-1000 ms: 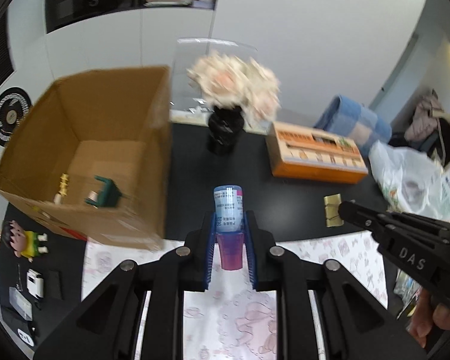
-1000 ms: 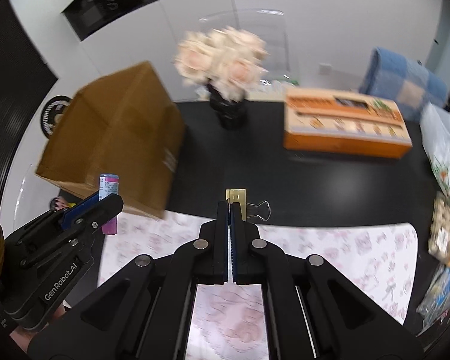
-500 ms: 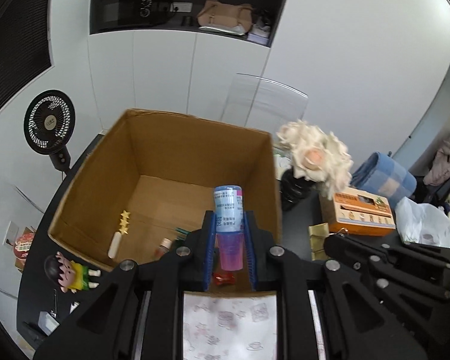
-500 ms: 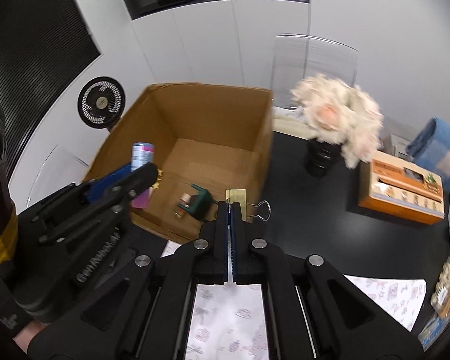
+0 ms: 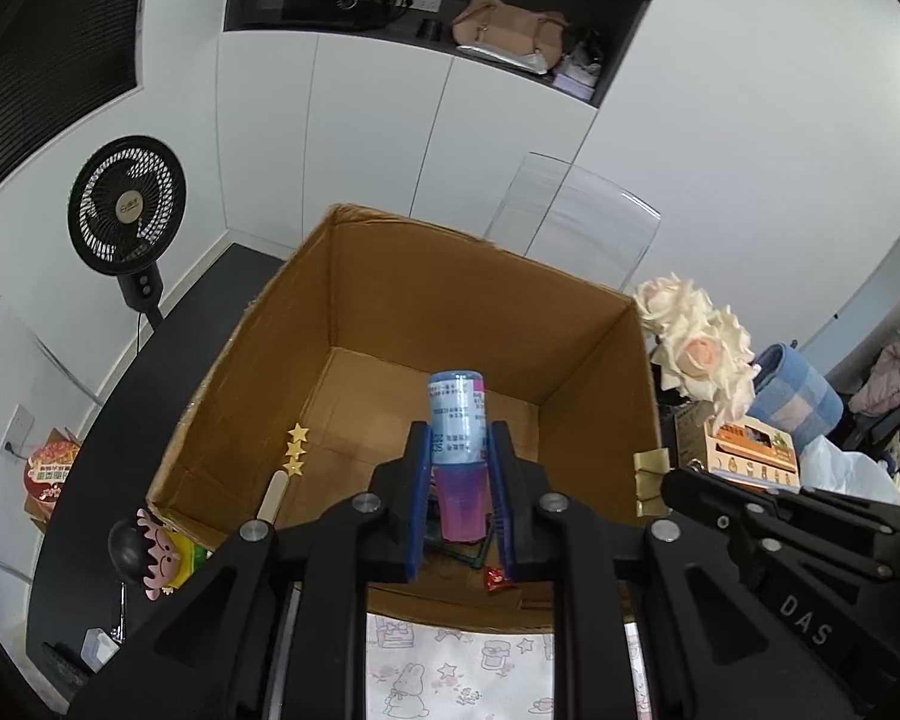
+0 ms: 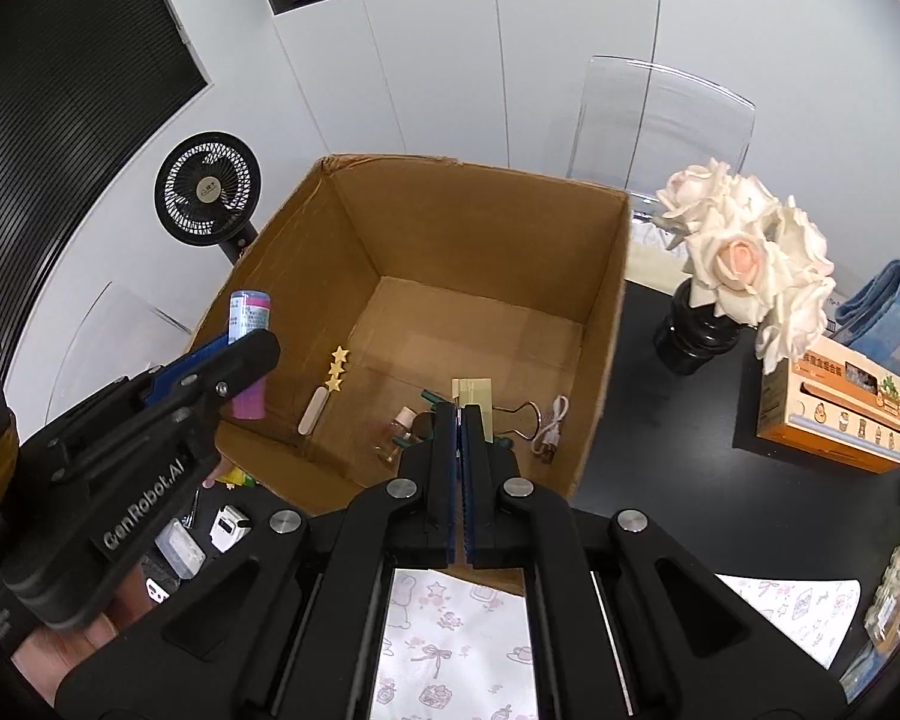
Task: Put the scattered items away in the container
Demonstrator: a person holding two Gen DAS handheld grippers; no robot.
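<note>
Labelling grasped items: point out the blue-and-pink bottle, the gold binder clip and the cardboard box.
blue-and-pink bottle [image 5: 457, 420], left wrist view, printed blue label.
gold binder clip [image 6: 473, 391], right wrist view, gold body.
cardboard box [image 6: 486, 222], right wrist view, far inner wall.

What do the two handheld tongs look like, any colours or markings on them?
Both are matte black plastic linkages with silver round pivot bolts and blue ribbed pads inside the fingers. The left tongs carry white "GenRobot.AI" lettering and a yellow band near the handle; the right tongs read "DAS" in grey.

Black table [image 6: 708, 420] — cardboard box [image 6: 306, 276], vase [image 6: 693, 330]
</note>
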